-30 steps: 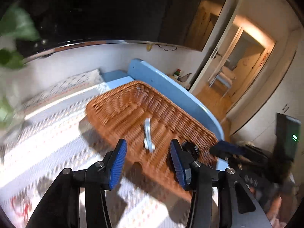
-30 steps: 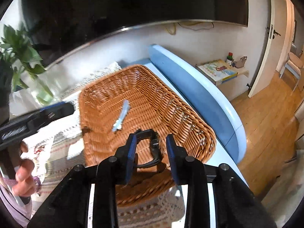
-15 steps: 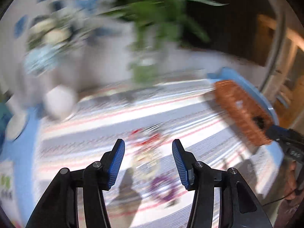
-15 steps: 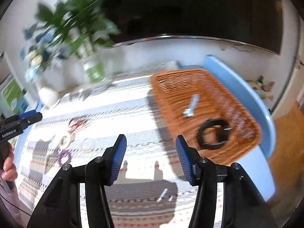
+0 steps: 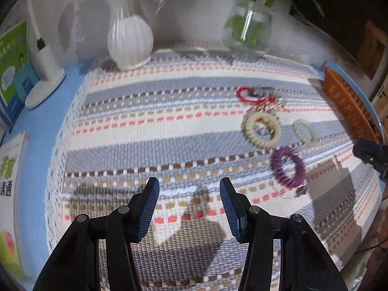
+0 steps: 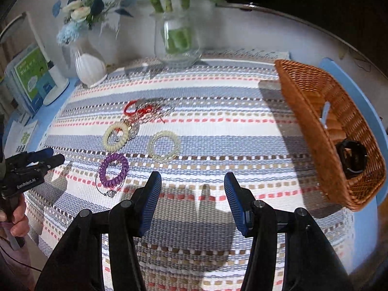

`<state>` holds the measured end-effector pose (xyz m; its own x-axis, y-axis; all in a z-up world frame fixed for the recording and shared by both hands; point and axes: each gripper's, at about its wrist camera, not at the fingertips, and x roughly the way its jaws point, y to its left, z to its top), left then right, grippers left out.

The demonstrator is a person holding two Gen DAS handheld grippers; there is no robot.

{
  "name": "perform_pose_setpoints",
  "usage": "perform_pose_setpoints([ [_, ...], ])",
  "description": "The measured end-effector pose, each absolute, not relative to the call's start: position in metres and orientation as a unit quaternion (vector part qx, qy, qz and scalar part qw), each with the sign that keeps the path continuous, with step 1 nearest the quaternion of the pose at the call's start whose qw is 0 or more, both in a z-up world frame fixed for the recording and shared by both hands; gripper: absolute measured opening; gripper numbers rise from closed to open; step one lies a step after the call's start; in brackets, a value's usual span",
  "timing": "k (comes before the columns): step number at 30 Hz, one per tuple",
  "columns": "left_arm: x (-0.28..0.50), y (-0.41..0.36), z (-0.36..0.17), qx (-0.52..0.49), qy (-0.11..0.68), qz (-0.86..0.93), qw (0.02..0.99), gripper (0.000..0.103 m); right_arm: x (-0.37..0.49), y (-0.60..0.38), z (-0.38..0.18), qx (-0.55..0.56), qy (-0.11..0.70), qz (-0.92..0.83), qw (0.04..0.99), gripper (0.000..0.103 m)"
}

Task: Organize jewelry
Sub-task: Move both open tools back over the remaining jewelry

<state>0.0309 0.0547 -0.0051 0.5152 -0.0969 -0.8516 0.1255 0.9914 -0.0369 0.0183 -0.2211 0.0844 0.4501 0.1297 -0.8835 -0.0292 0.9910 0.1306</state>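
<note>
Both hand-held grippers, left (image 5: 189,208) and right (image 6: 192,202), hover with fingers spread, gripping nothing. Ahead and left of the right unit, a purple coil bracelet (image 6: 114,166), cream coil bracelet (image 6: 115,136), pale ring bracelet (image 6: 164,146) and red tangle (image 6: 138,109) lie on the striped cloth (image 6: 218,126) covering the worktop. At far right, a wicker basket (image 6: 312,131) holds a black band (image 6: 352,158) and a pale clip (image 6: 325,115).

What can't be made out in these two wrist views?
- Red tangle of jewelry: both views motion-blurred; separate pieces unclear.
- Wicker basket: left wrist view shows only its outer wall at the frame edge; contents hidden.
- Black band in basket: right wrist view, near wall covers its lower part.
</note>
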Motion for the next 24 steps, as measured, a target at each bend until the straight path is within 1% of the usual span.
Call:
perform_pose_setpoints([
  [3,0.031,0.055,-0.020,0.007,0.508,-0.067,0.859,0.053,0.021,-0.219,0.077,0.053,0.531,0.049,0.845,0.057],
  [5,0.026,0.053,-0.021,0.016,0.502,-0.063,0.862,0.054,0.022,-0.218,0.073,0.057,0.535,0.050,0.842,0.057],
  [8,0.024,0.053,-0.021,0.006,0.502,-0.056,0.863,0.057,0.023,-0.217,0.070,0.058,0.536,0.050,0.840,0.057],
  [10,0.023,0.056,-0.021,-0.012,0.500,-0.065,0.864,0.064,0.024,-0.217,0.070,0.058,0.537,0.051,0.840,0.057],
  [11,0.022,0.054,-0.021,-0.010,0.500,-0.072,0.863,0.071,0.025,-0.217,0.070,0.058,0.536,0.051,0.841,0.057],
  [13,0.022,0.046,-0.022,0.019,0.504,-0.074,0.860,0.076,0.026,-0.217,0.070,0.057,0.535,0.052,0.841,0.057],
  [14,0.021,0.043,-0.023,0.032,0.507,-0.072,0.859,0.085,0.026,-0.217,0.070,0.057,0.535,0.052,0.841,0.057],
  [15,0.020,0.039,-0.025,0.038,0.513,-0.071,0.855,0.087,0.027,-0.217,0.070,0.058,0.536,0.052,0.841,0.057],
  [17,0.022,0.039,-0.023,0.032,0.521,-0.071,0.850,0.087,0.030,-0.217,0.069,0.059,0.536,0.054,0.840,0.057],
  [18,0.025,0.042,-0.019,0.012,0.521,-0.083,0.849,0.087,0.031,-0.217,0.068,0.059,0.536,0.055,0.840,0.057],
  [22,0.038,0.049,0.010,-0.050,0.480,-0.131,0.866,0.087,0.039,-0.215,0.065,0.057,0.535,0.063,0.841,0.057],
  [24,0.047,0.046,0.019,-0.057,0.464,-0.144,0.872,0.087,0.046,-0.212,0.063,0.048,0.533,0.061,0.842,0.057],
])
